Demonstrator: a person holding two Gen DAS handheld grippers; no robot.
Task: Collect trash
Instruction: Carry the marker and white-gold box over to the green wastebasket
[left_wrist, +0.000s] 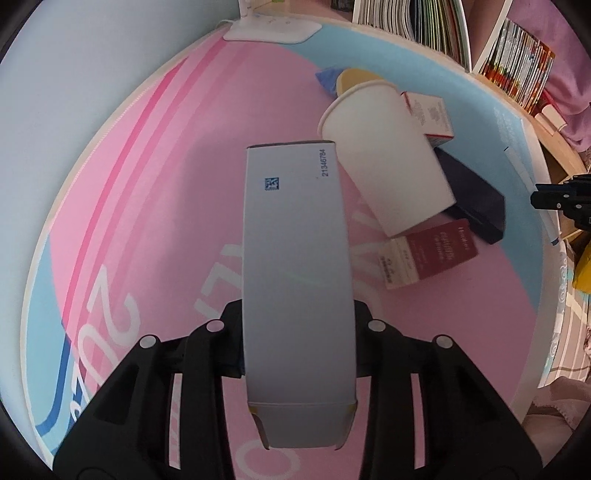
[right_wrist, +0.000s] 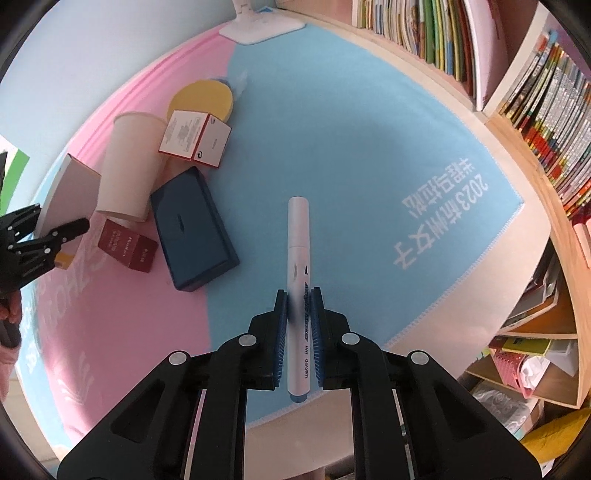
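Bright, soft daylight all over, no glare. Faint soft shadows beside the paper cup (left_wrist: 384, 158) and the dark blue box (right_wrist: 192, 229). Bent and curved at the edges, black in the corners. Slightly blurry books (right_wrist: 546, 110).

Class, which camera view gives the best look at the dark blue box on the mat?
The right wrist view: the dark blue box shows its whole top and a side, unobstructed. In the left wrist view, the box is partly hidden behind the paper cup and distorted near the edge.
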